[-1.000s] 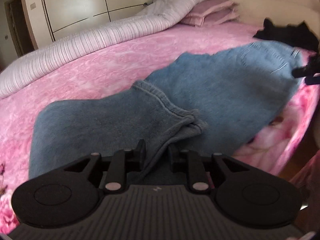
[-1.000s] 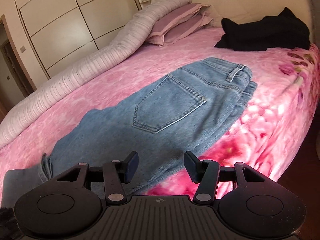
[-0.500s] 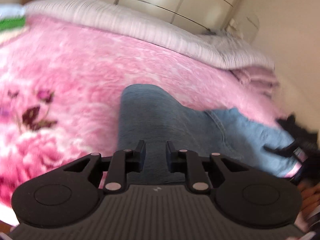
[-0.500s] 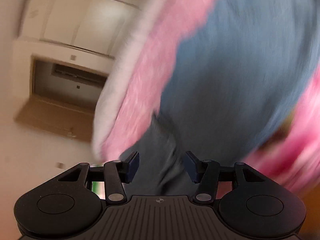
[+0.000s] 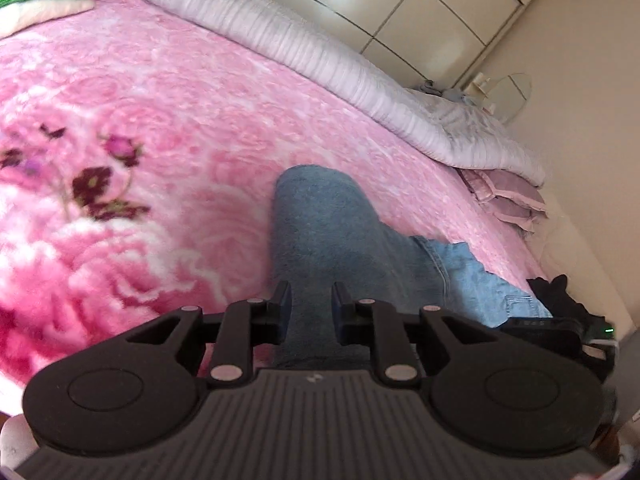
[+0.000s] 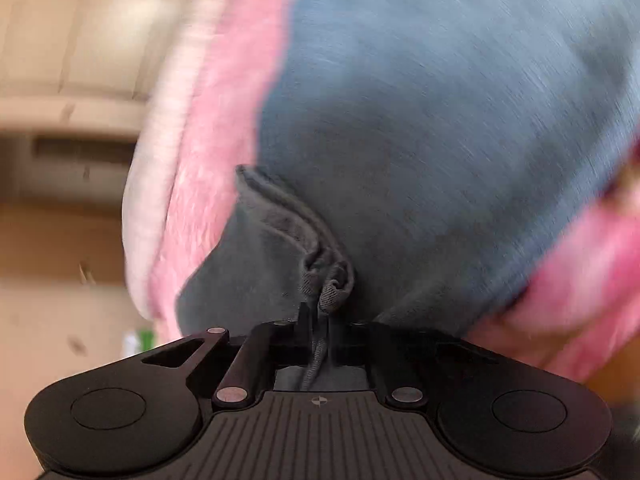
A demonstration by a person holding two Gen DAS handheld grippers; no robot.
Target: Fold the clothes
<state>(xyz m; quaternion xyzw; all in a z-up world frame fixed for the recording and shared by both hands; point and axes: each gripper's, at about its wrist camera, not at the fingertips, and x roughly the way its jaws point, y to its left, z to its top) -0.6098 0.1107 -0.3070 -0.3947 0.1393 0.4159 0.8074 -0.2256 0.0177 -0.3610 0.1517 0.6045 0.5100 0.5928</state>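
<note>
Right gripper [image 6: 320, 320]: jaws have just closed and now pinch a bunched fold of the jeans' [image 6: 440, 140] hem at lower centre of the right wrist view; denim fills most of that blurred frame.

Left gripper [image 5: 310, 304]: jaws stand narrowly apart, jeans [image 5: 320, 232] leg fabric between them at lower centre; cannot tell whether the pads press on it.

Jeans lie on the pink floral blanket [image 5: 160, 120], running toward the right edge. Rolled striped duvet [image 5: 320, 52] crosses the upper frame; black garment [image 5: 556, 292] at far right.
</note>
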